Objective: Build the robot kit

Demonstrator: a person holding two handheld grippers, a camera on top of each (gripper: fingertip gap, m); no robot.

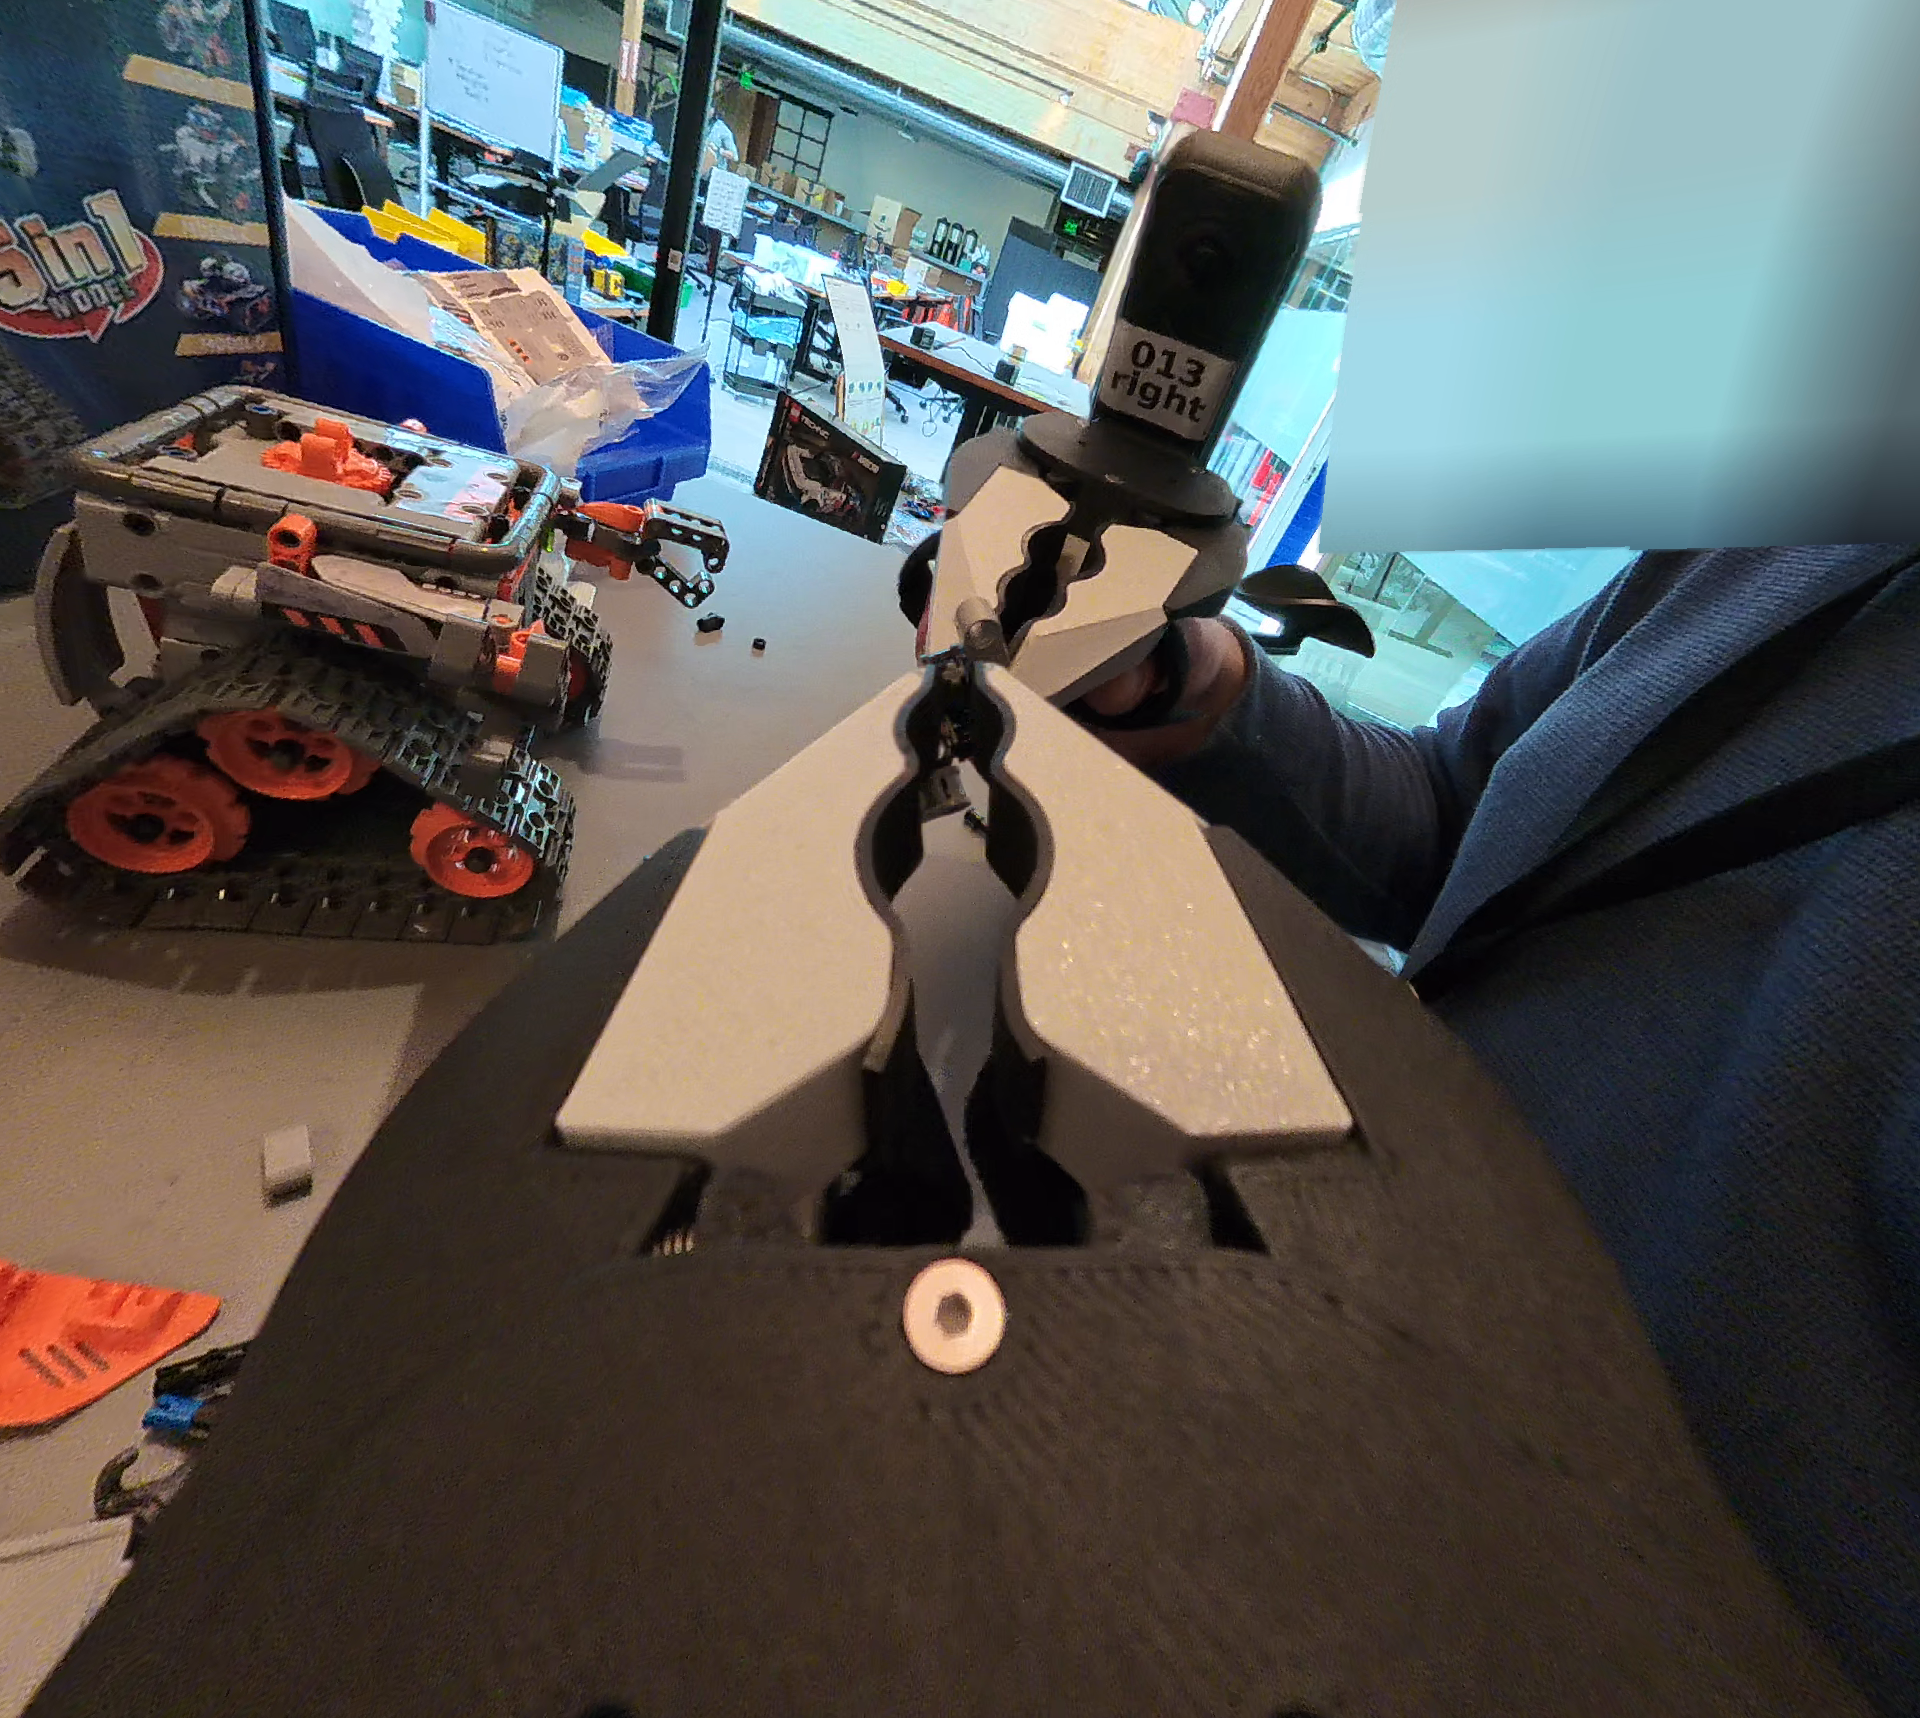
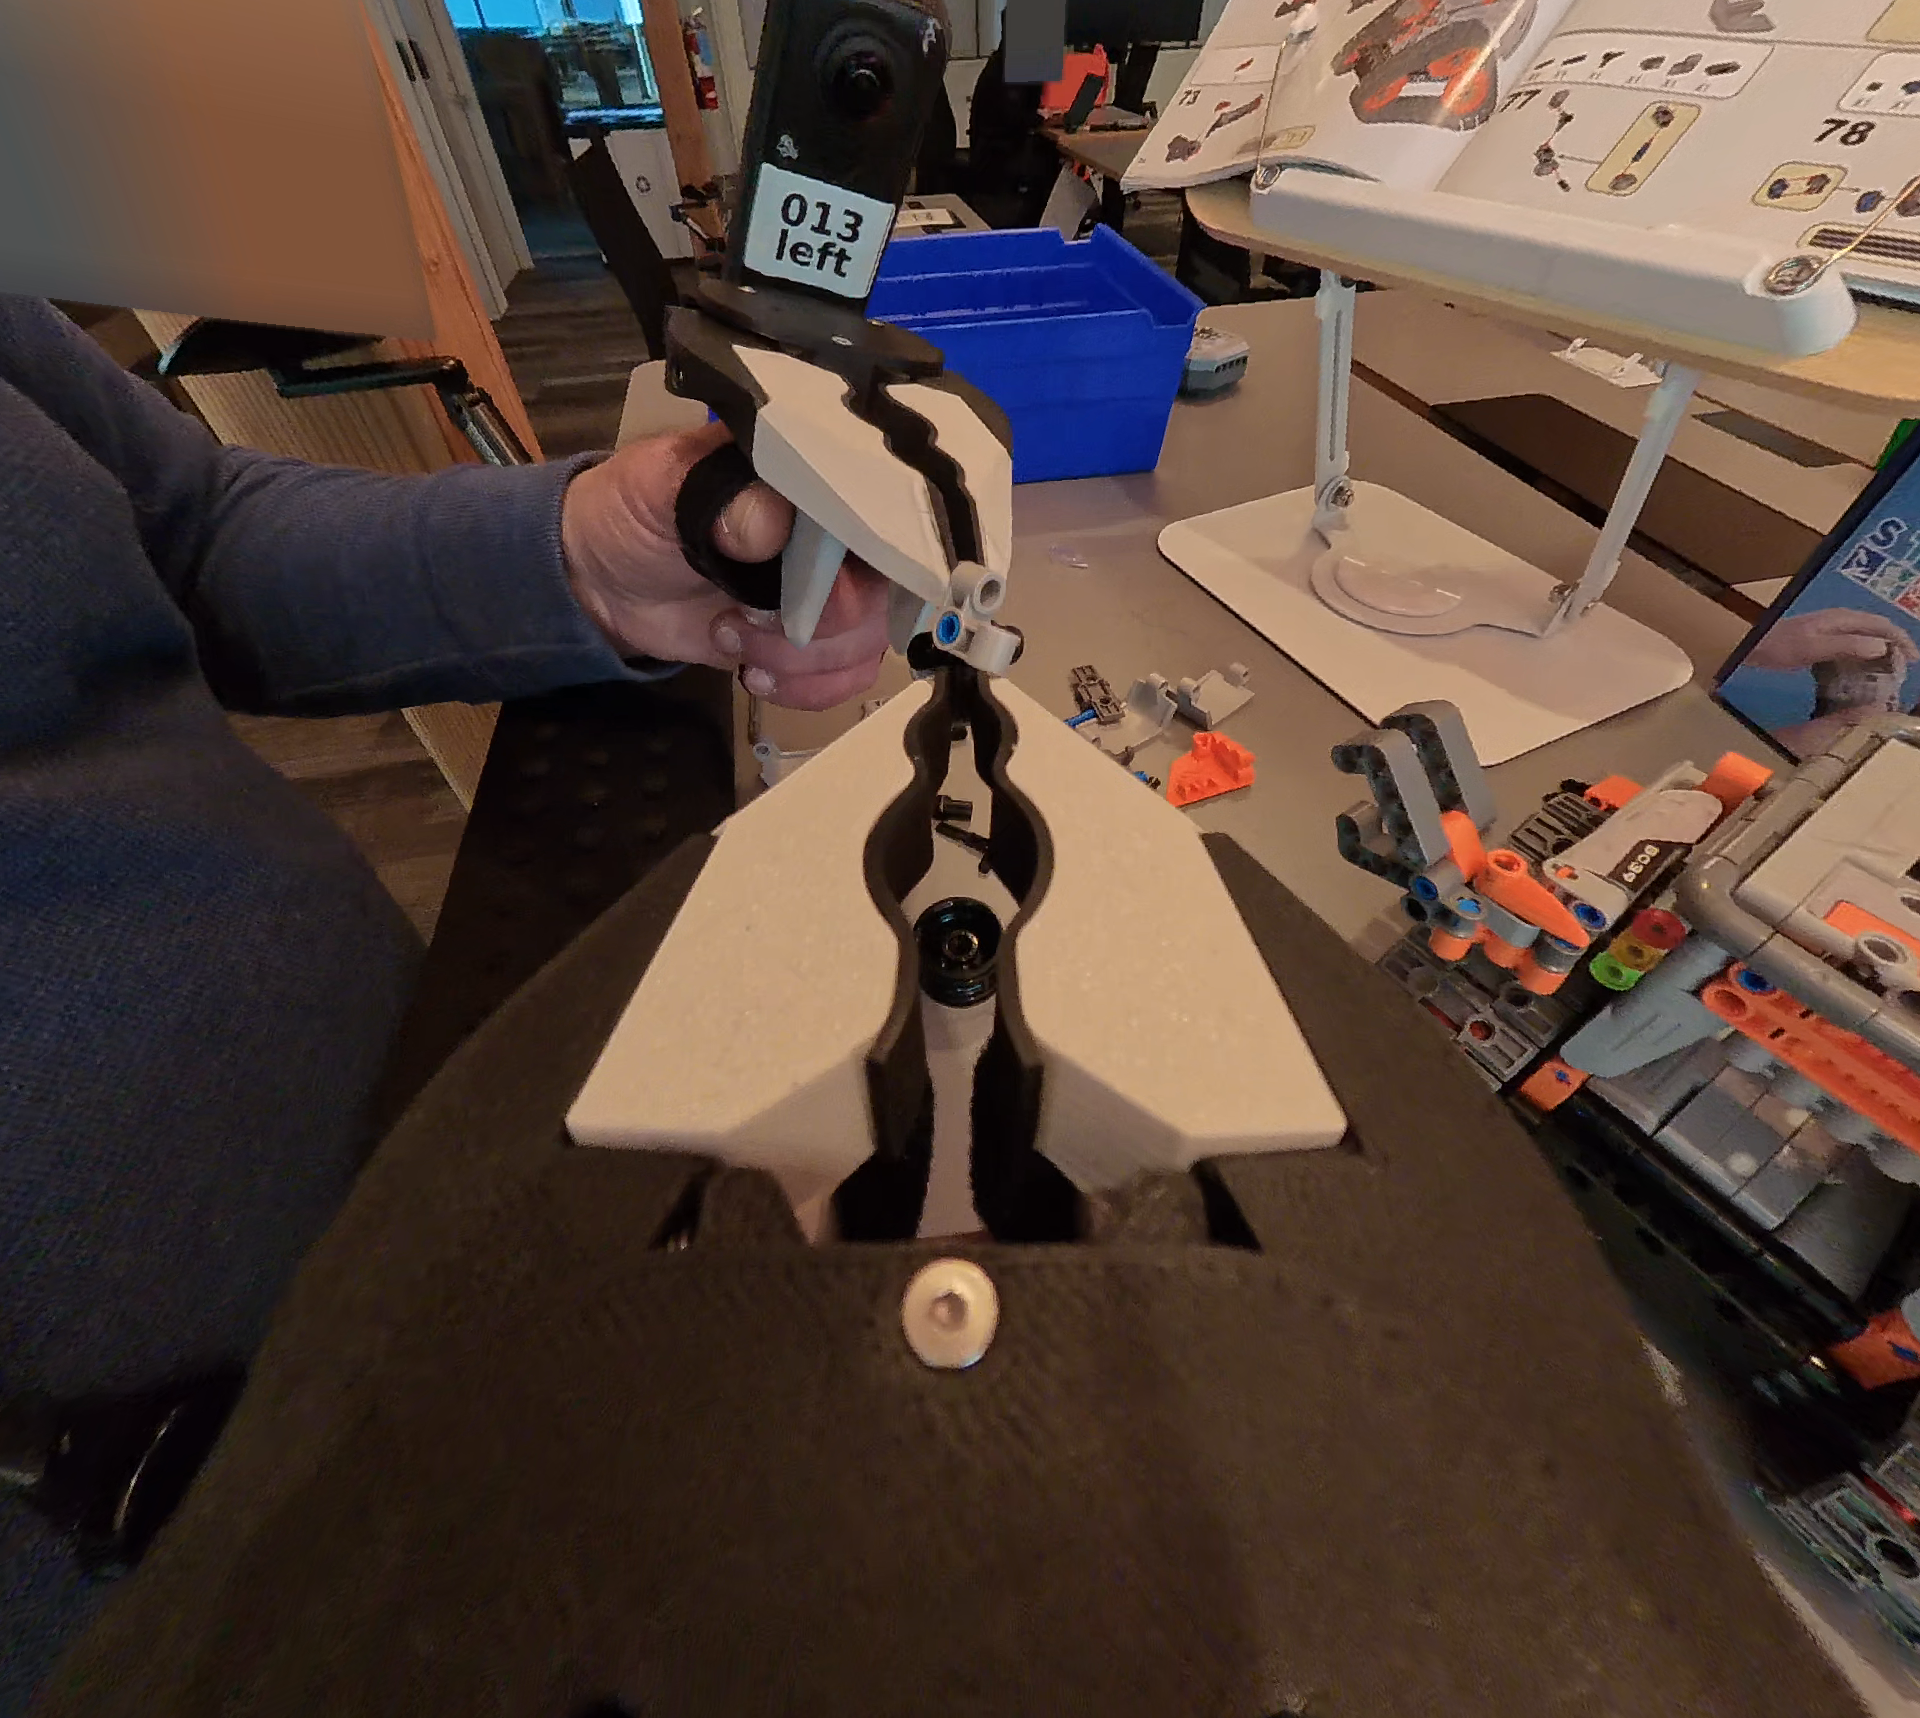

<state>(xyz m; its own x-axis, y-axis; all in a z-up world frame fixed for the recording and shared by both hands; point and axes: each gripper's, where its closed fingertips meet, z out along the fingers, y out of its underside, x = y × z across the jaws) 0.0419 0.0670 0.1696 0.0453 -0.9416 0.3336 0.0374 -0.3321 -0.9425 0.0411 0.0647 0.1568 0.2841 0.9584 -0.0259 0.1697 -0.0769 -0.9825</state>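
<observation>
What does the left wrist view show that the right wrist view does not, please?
Only the left wrist view shows the whole tracked model vehicle with orange wheels and the kit box behind it. Only the right wrist view shows the open instruction booklet on its white stand and the loose orange part. Both show the left gripper and right gripper meeting tip to tip, jaws closed on small parts above the grey table.

Two hand-held grippers [image 1: 951, 681] [image 2: 961, 681], one tracked model [image 1: 301, 660].
</observation>
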